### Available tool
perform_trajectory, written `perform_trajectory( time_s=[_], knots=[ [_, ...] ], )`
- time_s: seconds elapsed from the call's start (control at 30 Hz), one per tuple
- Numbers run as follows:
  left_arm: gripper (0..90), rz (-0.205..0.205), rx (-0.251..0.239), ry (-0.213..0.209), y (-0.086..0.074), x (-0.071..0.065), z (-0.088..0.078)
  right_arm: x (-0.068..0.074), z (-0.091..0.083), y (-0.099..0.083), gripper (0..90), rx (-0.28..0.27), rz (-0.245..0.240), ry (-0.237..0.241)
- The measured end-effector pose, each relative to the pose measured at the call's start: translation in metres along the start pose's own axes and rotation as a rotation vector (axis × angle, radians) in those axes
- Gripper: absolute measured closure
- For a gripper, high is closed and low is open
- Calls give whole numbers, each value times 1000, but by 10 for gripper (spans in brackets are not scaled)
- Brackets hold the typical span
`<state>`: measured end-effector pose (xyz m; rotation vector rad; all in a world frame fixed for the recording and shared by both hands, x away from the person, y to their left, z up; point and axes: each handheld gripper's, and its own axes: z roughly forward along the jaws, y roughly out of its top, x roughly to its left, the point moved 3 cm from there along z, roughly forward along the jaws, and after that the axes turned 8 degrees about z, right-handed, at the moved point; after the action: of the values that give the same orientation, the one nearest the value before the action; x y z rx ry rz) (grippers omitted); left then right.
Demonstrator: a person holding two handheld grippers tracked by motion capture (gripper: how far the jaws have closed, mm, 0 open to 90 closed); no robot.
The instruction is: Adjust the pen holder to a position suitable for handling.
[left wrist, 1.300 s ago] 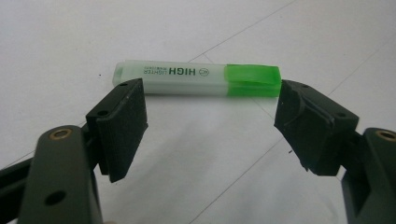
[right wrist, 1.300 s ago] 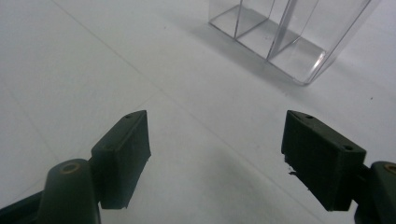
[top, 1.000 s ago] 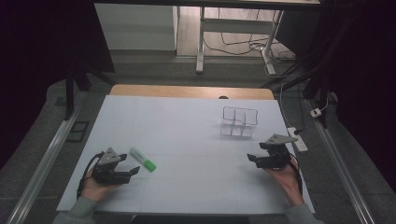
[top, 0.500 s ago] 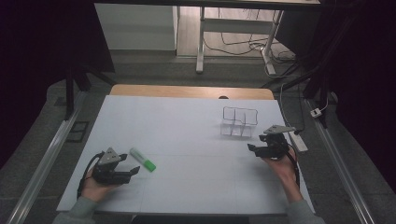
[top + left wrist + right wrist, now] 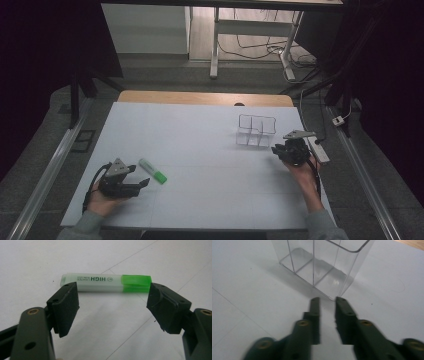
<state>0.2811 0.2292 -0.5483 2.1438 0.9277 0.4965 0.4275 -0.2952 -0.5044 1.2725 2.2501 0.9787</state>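
Things on the white table (image 5: 200, 125) are few: one green pen (image 5: 153, 171), one clear box (image 5: 256, 131), and two grippers, each held in a hand. The pen lies flat near the front left of the table. In the high view its long side runs slantwise, with the white end up and to the left and the green cap down and to the right. In the left gripper view the pen (image 5: 105, 283) lies straight across, just past the jaw tips, with the green cap on the right and the word HIGH upside down. The left gripper (image 5: 143, 183) sits just beside the pen, and its jaws stand wide apart with nothing between them and no pad on the pen. The box stands upright at the back right, and thin walls split it into parts. The right gripper (image 5: 275, 149) is just beside the box. In the right gripper view its jaws have just been closing, and now a thin gap is left between them with nothing in it. Their tips (image 5: 327, 300) point at the near bottom corner of the box (image 5: 322, 267).
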Motion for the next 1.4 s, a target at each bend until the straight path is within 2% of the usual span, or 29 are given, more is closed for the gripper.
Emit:
perform_trajectory(
  time_s=[0.07, 0.13, 0.23, 0.3, 0.63, 0.93, 1.0, 1.2, 1.4],
  knots=[
    [254, 1, 0, 1, 0, 0, 0, -3, 1, 0, 890, -3, 10, -6],
    [254, 5, -1, 0, 0, 0, 1, -10, 3, 3, 891, -13, 43, -19],
    [254, 4, -1, 1, 0, 0, 1, -15, 6, 6, 891, -34, 77, -15],
    [254, 4, 1, 0, 0, 1, 1, -18, 9, 8, 891, -28, 67, -36],
    [254, 8, 7, 0, 0, 1, 2, -32, 34, 15, 891, -19, 94, -36],
    [255, 8, 6, 5, -1, 1, 1, -33, 45, 21, 891, -9, 87, -30],
    [254, 8, 5, 7, -1, 1, 1, -31, 46, 22, 891, 1, 71, -46],
    [254, 9, 6, 6, -1, 1, 2, -31, 46, 25, 891, -3, 66, -52],
    [254, 10, 9, 8, -1, 1, 2, -23, 52, 28, 891, -12, 51, -40]
  ],
)
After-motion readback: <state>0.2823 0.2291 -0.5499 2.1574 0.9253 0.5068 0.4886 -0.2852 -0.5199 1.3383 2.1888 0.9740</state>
